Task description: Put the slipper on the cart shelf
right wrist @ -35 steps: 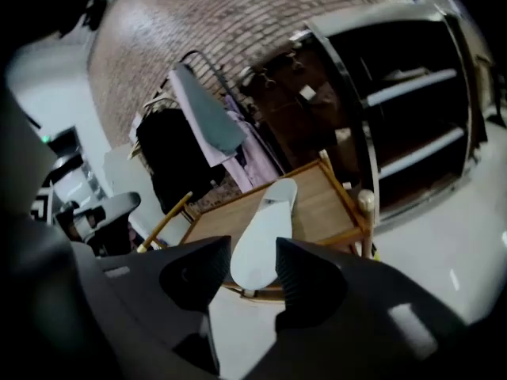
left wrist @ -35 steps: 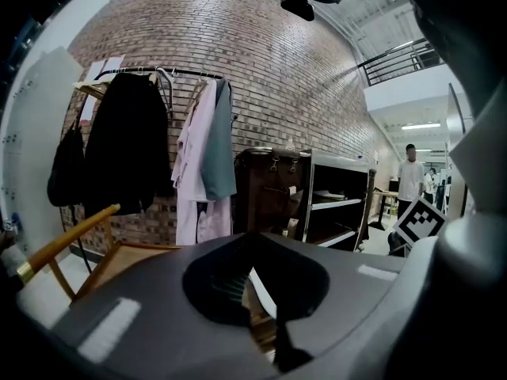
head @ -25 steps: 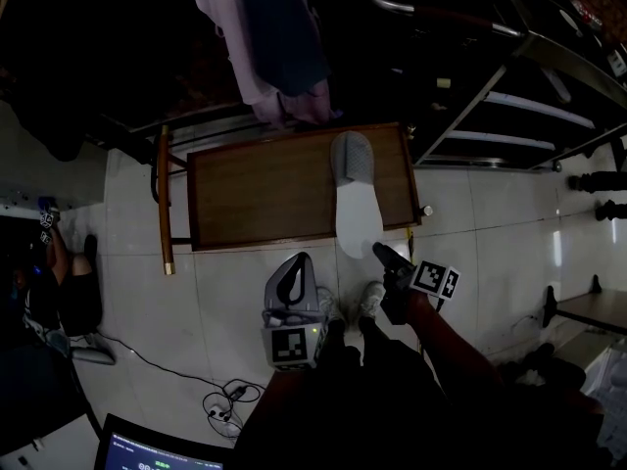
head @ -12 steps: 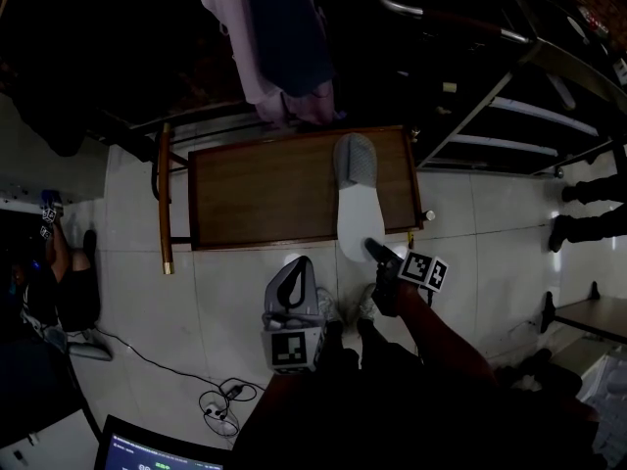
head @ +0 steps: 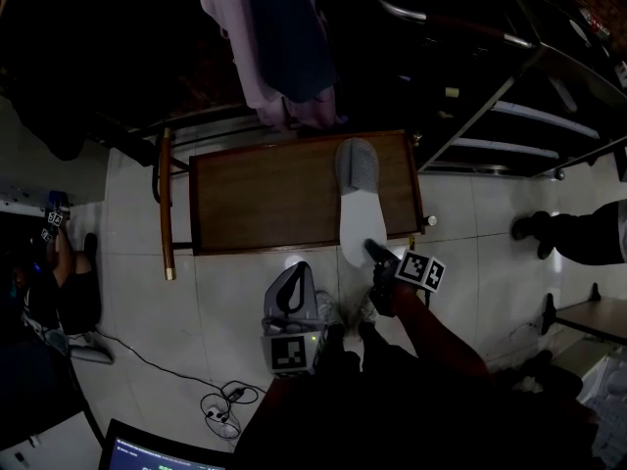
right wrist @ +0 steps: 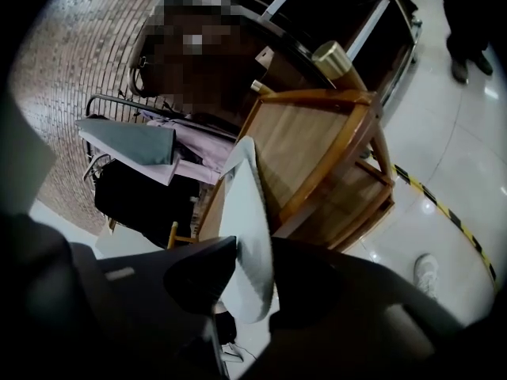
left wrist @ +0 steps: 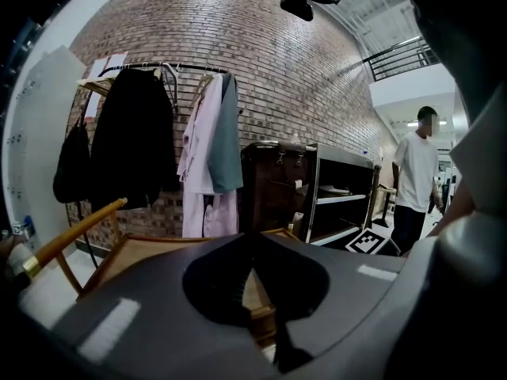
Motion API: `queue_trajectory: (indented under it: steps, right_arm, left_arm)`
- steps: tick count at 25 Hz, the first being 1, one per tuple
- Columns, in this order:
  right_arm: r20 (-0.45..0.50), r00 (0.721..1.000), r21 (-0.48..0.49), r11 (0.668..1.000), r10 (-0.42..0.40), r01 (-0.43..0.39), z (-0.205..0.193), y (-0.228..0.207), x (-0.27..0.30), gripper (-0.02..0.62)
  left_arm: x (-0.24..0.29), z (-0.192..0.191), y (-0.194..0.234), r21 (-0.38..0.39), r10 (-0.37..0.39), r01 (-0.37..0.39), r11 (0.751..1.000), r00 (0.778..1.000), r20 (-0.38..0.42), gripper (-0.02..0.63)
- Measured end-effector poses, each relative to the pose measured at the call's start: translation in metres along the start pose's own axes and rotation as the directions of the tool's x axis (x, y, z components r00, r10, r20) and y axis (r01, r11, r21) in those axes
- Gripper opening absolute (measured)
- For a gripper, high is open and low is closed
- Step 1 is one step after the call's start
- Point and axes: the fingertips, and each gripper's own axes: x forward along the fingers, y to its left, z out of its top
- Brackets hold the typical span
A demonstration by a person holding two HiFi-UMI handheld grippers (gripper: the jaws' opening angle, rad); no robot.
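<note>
Right gripper (right wrist: 247, 269) jaws just closed onto slipper (head: 357, 199) heel, overhanging cart (head: 257, 196) top's near edge. Left gripper (left wrist: 253, 248) clenched, empty.

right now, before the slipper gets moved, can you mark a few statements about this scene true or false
1. The white slipper with a grey toe lies on top of the wooden cart, with its heel past the near edge. True.
2. The right gripper has nothing between its jaws. False: the slipper's heel is between its jaws, which have just been closing and now press on it.
3. The left gripper also grips the slipper. False: its jaws are together on nothing, and it is held clear of the cart.
4. A pink garment hangs in front of a brick wall. True.
</note>
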Motion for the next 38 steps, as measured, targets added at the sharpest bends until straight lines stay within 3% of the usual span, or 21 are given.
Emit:
queue_trajectory:
  steps: [8,12,17,20,24,27,30,33,38]
  right_arm:
    - [0.038,0.999,-0.101,0.995,0.006,-0.002,0.003,0.017,-0.006,0.058]
    - [0.058,0.998,-0.161,0.987,0.017,-0.008,0.004,0.028,-0.012,0.048]
    - [0.094,0.996,-0.309,0.950,-0.007,0.036,0.008,0.040,-0.029,0.043]
    - [0.134,0.991,-0.445,0.892,-0.020,0.078,0.012,0.057,-0.039,0.041]
    - [0.226,0.974,-0.613,0.778,0.006,0.137,0.024,0.092,-0.057,0.041]
    - [0.289,0.956,-0.686,0.707,0.047,0.173,0.030,0.118,-0.077,0.040]
    - [0.365,0.925,-0.753,0.619,0.108,0.225,0.037,0.149,-0.102,0.040]
    - [0.429,0.887,-0.795,0.537,0.169,0.282,0.046,0.175,-0.126,0.040]
    - [0.508,0.811,-0.824,0.438,0.289,0.360,0.056,0.223,-0.165,0.041]
  left_arm:
    - [0.000,-0.001,0.004,-0.006,-0.001,0.001,1.000,1.000,-0.006,0.012]
    - [-0.002,-0.005,0.006,-0.010,0.005,-0.005,1.000,1.000,-0.020,0.012]
    - [-0.006,-0.005,-0.002,0.013,-0.026,0.026,1.000,1.000,-0.013,0.012]
    - [-0.008,-0.009,-0.004,0.018,-0.031,0.031,0.999,0.999,-0.012,0.012]
    - [-0.012,-0.003,-0.009,0.034,-0.036,0.036,0.999,0.999,0.009,0.012]
    - [-0.015,0.009,-0.016,0.030,-0.047,0.046,0.998,0.999,0.027,0.012]
    - [-0.019,0.011,-0.018,0.015,-0.043,0.043,0.999,0.999,0.010,0.012]
    - [-0.018,0.028,-0.024,0.020,-0.053,0.052,0.998,0.997,0.048,0.012]
    - [-0.018,0.058,-0.031,0.044,-0.064,0.059,0.997,0.992,0.108,0.012]
